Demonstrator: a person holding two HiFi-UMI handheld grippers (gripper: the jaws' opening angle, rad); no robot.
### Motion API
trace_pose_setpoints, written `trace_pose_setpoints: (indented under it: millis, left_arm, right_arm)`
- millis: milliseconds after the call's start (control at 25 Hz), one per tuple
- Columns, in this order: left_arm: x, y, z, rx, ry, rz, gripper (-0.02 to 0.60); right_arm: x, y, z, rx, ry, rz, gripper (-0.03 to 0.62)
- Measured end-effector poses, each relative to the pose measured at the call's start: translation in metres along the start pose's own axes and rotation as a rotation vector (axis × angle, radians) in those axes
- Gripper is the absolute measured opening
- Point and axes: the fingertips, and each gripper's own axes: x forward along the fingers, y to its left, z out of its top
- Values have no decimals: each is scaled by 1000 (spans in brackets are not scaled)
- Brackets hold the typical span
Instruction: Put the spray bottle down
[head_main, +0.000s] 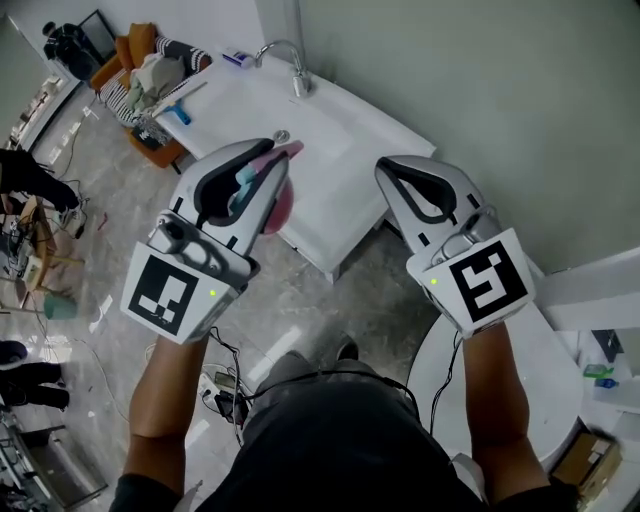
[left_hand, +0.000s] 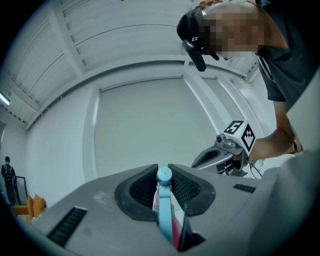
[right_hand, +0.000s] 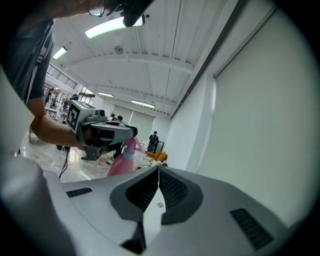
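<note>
Pink spray bottle (head_main: 281, 205) clenched by left gripper (left_hand: 164, 172) — right gripper (right_hand: 158, 170) fingers closed, empty.

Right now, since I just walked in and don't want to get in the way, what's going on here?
A person stands by a white counter with a faucet, a gripper in each hand. The left gripper is shut on a pink spray bottle with a teal head, held in the air and not yet set down. The right gripper is shut with nothing between its jaws.

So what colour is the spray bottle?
Pink spray bottle with a light blue head, clearest in the right gripper view.
</note>
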Motion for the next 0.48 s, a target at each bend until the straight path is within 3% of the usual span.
trace_pose_setpoints:
  millis: [480]
  left_arm:
    - [1, 16, -20, -6, -21, -67, 61]
  right_arm:
    - [19, 4, -11, 3, 18, -68, 8]
